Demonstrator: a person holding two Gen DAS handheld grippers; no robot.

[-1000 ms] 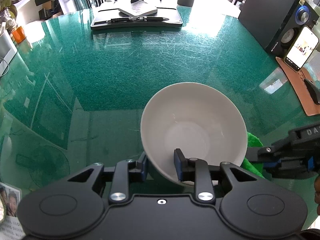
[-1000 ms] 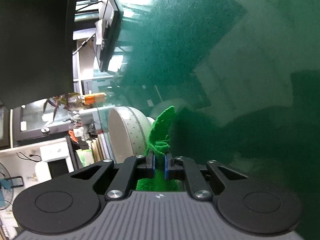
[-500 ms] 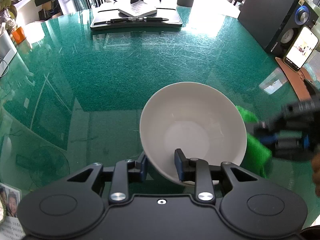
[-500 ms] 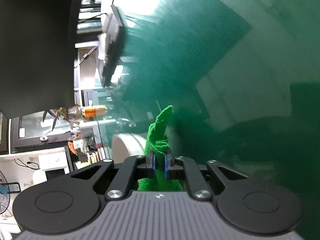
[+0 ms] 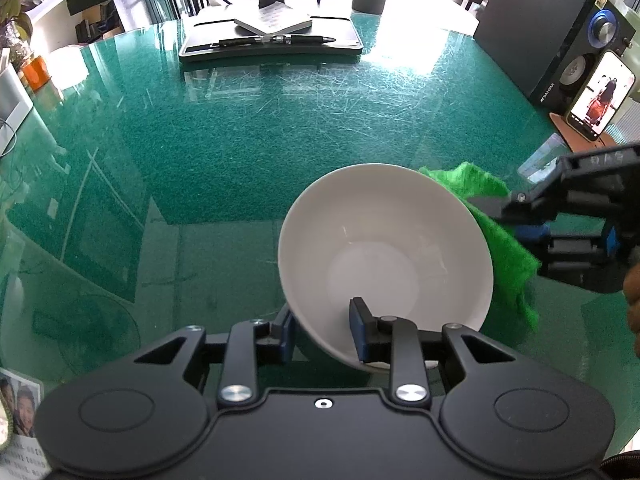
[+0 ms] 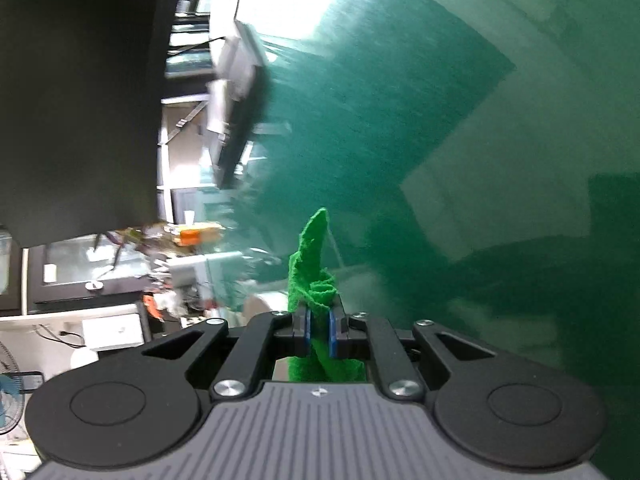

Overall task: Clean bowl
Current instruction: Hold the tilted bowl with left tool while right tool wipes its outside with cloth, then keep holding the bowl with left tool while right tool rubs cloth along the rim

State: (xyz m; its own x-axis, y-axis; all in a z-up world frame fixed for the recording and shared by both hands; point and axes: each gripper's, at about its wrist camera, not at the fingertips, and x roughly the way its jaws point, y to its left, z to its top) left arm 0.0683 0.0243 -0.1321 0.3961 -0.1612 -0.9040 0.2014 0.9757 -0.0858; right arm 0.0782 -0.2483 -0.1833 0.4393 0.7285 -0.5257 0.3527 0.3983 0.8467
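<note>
Since the earlier frame, the right gripper [image 5: 520, 216] and its green cloth [image 5: 504, 240] have been raised from low beside the bowl [image 5: 384, 256] to the far right of its rim, while the bowl has stayed put. A scratched green glass table [image 5: 240, 140] is shown bearing a black tray [image 5: 272, 46] with a pen [image 5: 272, 40], a speaker [image 5: 552, 32] and a lit phone [image 5: 602, 96]. The tilted white bowl is pinched at its near rim by the left gripper [image 5: 324, 332], one finger inside and one outside, and the cloth [image 6: 314, 280] is clamped between the nearly closed fingers of the right gripper [image 6: 319, 328], just beside the bowl's outer wall; contact cannot be told.
</note>
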